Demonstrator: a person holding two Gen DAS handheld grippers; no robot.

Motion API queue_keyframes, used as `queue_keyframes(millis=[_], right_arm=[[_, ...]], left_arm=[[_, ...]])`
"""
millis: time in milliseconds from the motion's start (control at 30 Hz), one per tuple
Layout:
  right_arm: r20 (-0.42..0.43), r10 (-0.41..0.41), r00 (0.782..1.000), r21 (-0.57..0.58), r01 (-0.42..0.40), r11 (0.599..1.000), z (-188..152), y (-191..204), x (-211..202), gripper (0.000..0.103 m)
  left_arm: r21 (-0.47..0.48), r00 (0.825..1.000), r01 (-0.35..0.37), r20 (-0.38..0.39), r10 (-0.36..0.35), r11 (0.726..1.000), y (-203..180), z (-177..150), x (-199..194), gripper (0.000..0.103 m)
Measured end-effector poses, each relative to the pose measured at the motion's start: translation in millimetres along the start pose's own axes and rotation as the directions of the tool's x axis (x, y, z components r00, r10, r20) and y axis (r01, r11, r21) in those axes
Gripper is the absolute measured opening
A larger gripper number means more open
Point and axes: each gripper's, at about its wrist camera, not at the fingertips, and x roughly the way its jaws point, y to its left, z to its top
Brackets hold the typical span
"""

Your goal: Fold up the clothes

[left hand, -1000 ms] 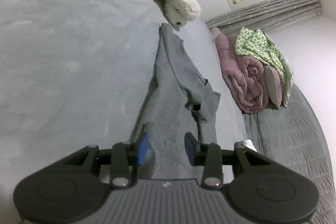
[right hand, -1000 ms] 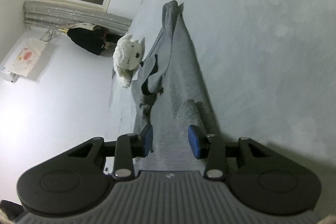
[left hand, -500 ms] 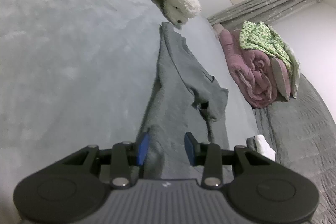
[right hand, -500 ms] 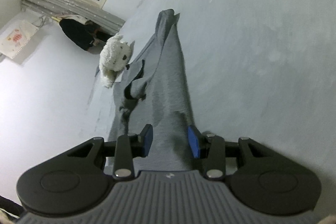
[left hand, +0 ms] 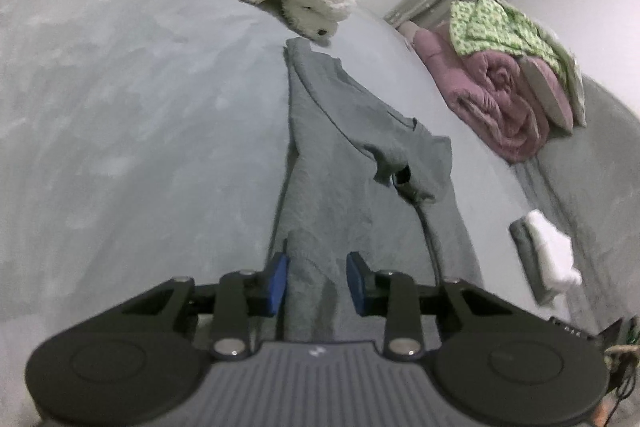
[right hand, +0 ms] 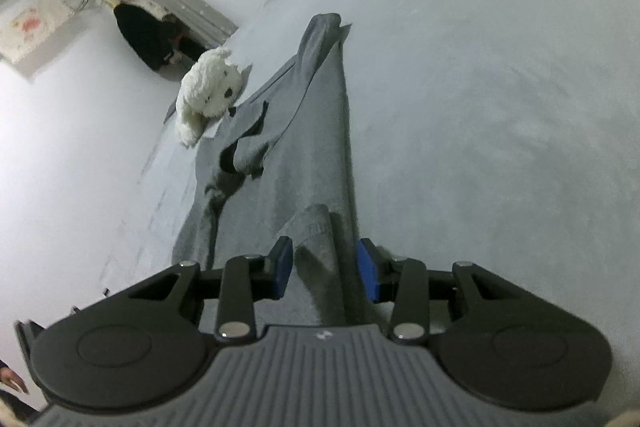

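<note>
Left wrist view: left claw (left hand: pixel 316 281) closing around gray shirt (left hand: pixel 340 155); right claw (right hand: pixel 326 273) closing on it too.

No readable text, label, brand name or number anywhere; only a small pale logo mark, no letters, on the ribbed housing of the left gripper (left hand: pixel 316 283) and of the right gripper (right hand: pixel 326 271).

Your grey shirt (left hand: pixel 332 155) (right hand: pixel 308 155) lies stretched lengthwise on the pale bed, rumpled, one sleeve flopped over its middle, its far end near the plush toy.
</note>
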Motion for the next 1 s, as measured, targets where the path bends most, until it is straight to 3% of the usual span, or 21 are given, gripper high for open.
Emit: queue_keyframes(millis=[333, 1000], right_arm=[[0.011, -0.028, 1.000, -0.051, 0.028, 0.998, -3.1, 5.1, 1.7, 0.026], [0.020, -0.031, 0.999, -0.051, 0.032, 0.998, -4.6, 6.4, 1.4, 0.025]], left_arm=[[0.043, 1.000, -0.009, 0.012, 0.009, 0.999, -8.1, -4.1, -0.9, 0.018], [0.048, 1.000, -0.011, 0.005, 0.011, 0.999, -11.4, -6.4, 2.2, 0.017]])
